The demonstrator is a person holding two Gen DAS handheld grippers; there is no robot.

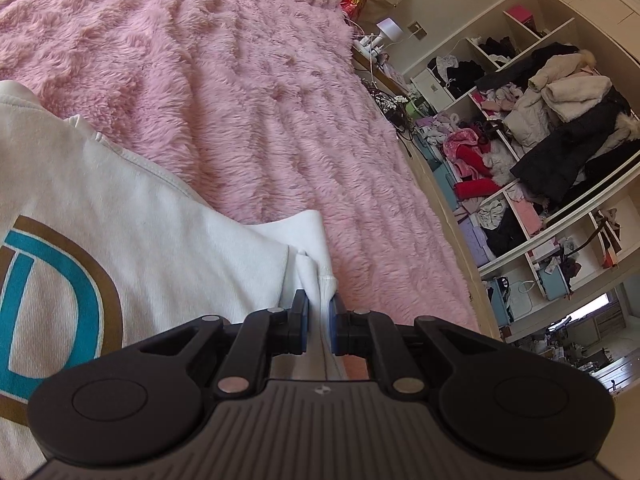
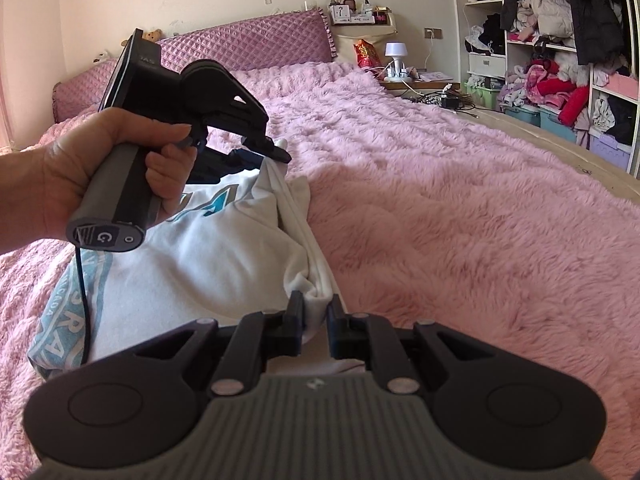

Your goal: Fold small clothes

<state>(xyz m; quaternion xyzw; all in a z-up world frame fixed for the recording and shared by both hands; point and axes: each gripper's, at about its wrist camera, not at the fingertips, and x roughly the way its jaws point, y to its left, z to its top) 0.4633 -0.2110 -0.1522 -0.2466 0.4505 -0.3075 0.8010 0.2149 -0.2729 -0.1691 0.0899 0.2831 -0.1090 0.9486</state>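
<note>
Here the whole scene rests on a bed covered by a shaggy pink blanket (image 2: 460, 208), its long pile lying in soft ridges that run toward a quilted purple headboard (image 2: 248, 44). A white T-shirt (image 2: 208, 256) with teal and brown lettering lies on the blanket toward its left side, partly doubled over, and its edge is lifted along the right.

The left gripper (image 1: 319, 312) is clamped on a bunched white hem of the shirt, the cloth pinched between its blue pads. In the right wrist view that same tool appears farther up the bed, held in a person's hand (image 2: 100, 160) with a black cable (image 2: 82, 300) hanging from the handle, its tips on the far end of the same lifted edge. The right gripper (image 2: 316, 312) is likewise closed on a fold of the shirt's near edge, fabric gathered between its fingers.

Beyond the bed's right side a pale wooden bed frame (image 2: 560, 140) shows, then cream open shelving (image 1: 520, 92) crammed with jumbled coats and pink, red and black clothes. At the head of the bed sit a small white lamp (image 2: 396, 54), a red snack bag (image 2: 366, 54) and a tangle of cords on a low stand. Cream walls enclose the room, and a small shelf of bottles sits above the headboard's corner.
</note>
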